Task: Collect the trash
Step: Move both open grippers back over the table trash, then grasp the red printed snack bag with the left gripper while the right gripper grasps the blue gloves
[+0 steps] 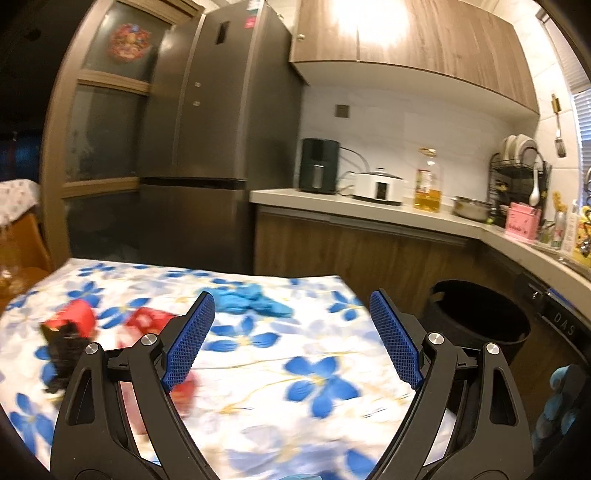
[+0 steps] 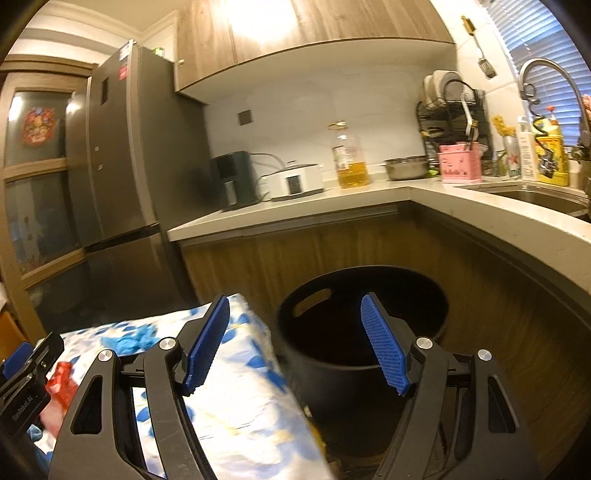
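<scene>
So from the left wrist, the left gripper (image 1: 291, 332) is wide open and empty over the table (image 1: 258, 424), with blurry red wrappers (image 1: 147, 321) and a blue wad (image 1: 251, 299) that look light and crumply, so pinch the middle. Right wrist: right gripper (image 2: 295, 339) gapes empty above the bin (image 2: 362, 317); its inside is too dark to read.

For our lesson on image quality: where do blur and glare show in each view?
Left wrist view: the floral tablecloth and red trash are motion-smeared; glare washes out the upper cabinet. Right wrist view: same cabinet glare; tablecloth blurred; black bin fairly sharp.
</scene>
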Demonstrator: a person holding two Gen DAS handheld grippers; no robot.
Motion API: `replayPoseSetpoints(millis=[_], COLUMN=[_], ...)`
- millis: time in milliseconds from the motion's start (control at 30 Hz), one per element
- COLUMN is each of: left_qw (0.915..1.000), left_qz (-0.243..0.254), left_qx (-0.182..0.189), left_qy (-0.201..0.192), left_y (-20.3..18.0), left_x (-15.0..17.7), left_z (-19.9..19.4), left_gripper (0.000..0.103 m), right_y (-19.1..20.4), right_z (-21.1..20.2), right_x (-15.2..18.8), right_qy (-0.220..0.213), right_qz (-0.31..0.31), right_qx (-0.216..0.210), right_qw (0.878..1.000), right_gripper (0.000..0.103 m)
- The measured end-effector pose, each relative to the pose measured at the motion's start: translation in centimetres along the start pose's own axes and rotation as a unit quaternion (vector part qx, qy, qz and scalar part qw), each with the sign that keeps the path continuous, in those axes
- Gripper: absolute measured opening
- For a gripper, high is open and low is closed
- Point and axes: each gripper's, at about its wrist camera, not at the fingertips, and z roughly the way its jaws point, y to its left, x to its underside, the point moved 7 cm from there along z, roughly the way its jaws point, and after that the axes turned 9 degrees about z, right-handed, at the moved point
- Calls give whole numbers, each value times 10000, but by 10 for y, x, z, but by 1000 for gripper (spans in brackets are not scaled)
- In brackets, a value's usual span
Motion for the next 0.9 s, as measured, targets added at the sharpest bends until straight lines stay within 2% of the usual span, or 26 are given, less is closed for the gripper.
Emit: replayPoseSetpoints(millis=[200,367,667,767,900], left_qw=[9990,9979,9974,9970,9960], left_qz=[-92,-154,0,80,63], left_qx=[-442,-620,-515,-445,-302], left_qy=[71,135,504,625,833], left_y=[49,76,83,81,81], left_x=[20,29,51,58,68], left_z=[-13,-13,11,19,29], left_gripper=[84,84,84,78,62], right_y=[35,62,101,112,127], right_z=[-1,3,21,30,42], right_x=[18,32,49,54,61], right_qy=[159,296,509,583,660], right_qz=[-161,-257,-433,-460,-547], right_qx=[-328,-552,-836,-910,-998], right_qw=[9992,9977,9943,9931,9913], right_gripper=[72,72,72,72,72])
